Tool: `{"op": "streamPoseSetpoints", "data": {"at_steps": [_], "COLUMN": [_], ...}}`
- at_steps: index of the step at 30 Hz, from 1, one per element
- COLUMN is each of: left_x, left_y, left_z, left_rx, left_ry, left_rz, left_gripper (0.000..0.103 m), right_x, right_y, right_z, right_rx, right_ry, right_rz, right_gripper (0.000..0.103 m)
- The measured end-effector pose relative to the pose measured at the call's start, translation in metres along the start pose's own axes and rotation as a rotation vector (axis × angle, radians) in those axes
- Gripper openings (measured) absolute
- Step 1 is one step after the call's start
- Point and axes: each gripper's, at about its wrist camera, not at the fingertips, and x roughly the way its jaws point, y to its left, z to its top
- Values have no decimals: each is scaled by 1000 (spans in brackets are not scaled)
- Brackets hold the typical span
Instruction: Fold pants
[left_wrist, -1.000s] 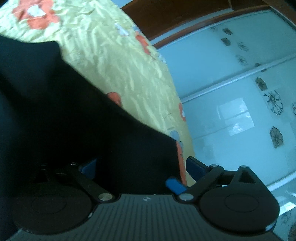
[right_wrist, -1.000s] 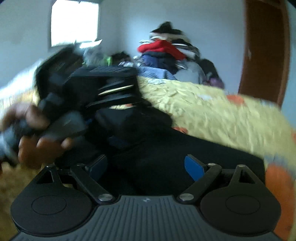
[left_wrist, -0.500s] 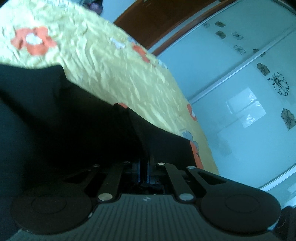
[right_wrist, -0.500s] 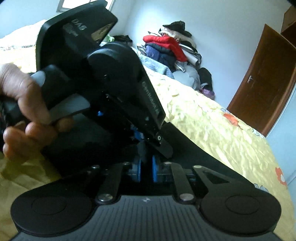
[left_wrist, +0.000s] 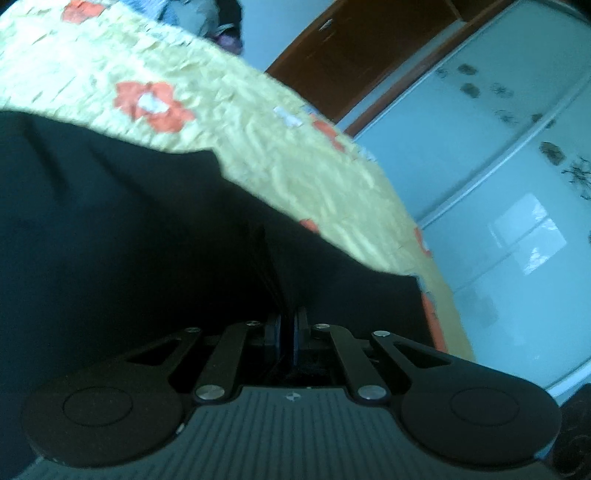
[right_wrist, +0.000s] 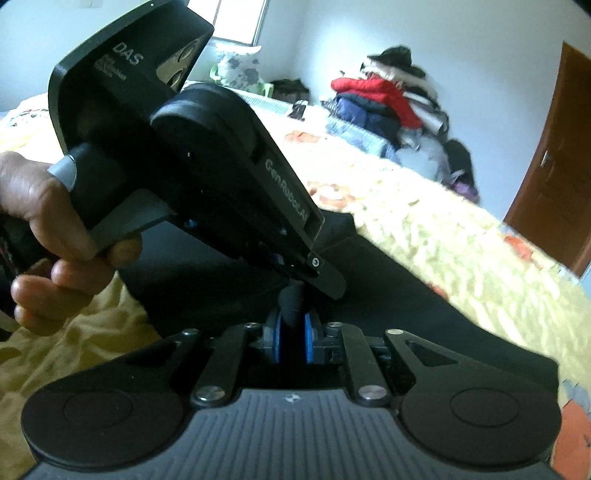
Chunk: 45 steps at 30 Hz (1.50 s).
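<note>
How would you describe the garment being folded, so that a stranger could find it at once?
Start from the large bed with the yellow flowered bedspread. The black pants lie spread across its near part, with both grippers shut on the fabric. They are the only plain dark thing on the yellow cover, unlike the colourful clothes pile by the far wall.

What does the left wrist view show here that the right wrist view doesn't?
Left wrist only: the glass wardrobe doors. Right wrist only: the left gripper seen from outside in the left hand, the window and the clothes pile. Both: black pants on the yellow bedspread, each view's own gripper, the right included, shut on them, and a brown door.
</note>
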Motion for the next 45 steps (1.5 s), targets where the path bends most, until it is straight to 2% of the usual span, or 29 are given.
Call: {"op": "streamPoseSetpoints", "data": {"at_steps": [2,4,5,6,8,10,12,15,18,19,22,25,27,29,32,34,40,45], "left_x": [-7,-17,-23,-27,-29,-21,-5,24,49,48,39,50,49,48,43,40,39,41], "left_y": [6,5,1,-4,-20,-39,-58,-76,-75,-74,-72,-72,-77,-82,-81,-79,-83,-77], "left_z": [2,6,9,13,18,18,13,-1,-13,-17,-22,-23,-27,-27,-31,-38,-59,-54], "left_rx": [-31,-7,20,53,136,224,311,427,463,470,465,484,528,536,516,510,617,571], "left_ry": [-20,-53,-74,-97,-129,-115,-70,-17,39,26,-30,4,-20,-39,-41,-53,-117,-113], "left_rz": [14,71,114,154,193,201,210,223,302,320,284,324,350,346,331,354,419,410], "left_gripper": [20,36,54,72,86,91,99,99,98,98,100,102,102,102,102,102,103,103], "right_x": [-9,-28,-38,-44,-48,-43,-28,-7,-9,-14,-26,-10,-11,-11,-11,-11,-17,-30], "right_y": [-6,-20,-33,-46,-82,-114,-143,-169,-187,-188,-168,-163,-169,-175,-170,-169,-164,-137], "right_z": [-2,-7,-9,-12,-19,-29,-40,-51,-59,-59,-50,-51,-59,-60,-59,-60,-56,-55], "right_rx": [7,35,70,110,205,297,365,428,530,548,469,430,476,521,495,499,534,490], "right_ry": [5,-15,-30,-39,-41,-3,47,82,52,56,46,81,41,38,39,35,43,60], "right_rz": [64,98,93,73,2,-99,-137,-150,-127,-145,-186,-192,-182,-166,-184,-189,-215,-172], "right_gripper": [14,14,14,14,14,14,14,13,13,13,14,13,13,13,13,13,14,16]}}
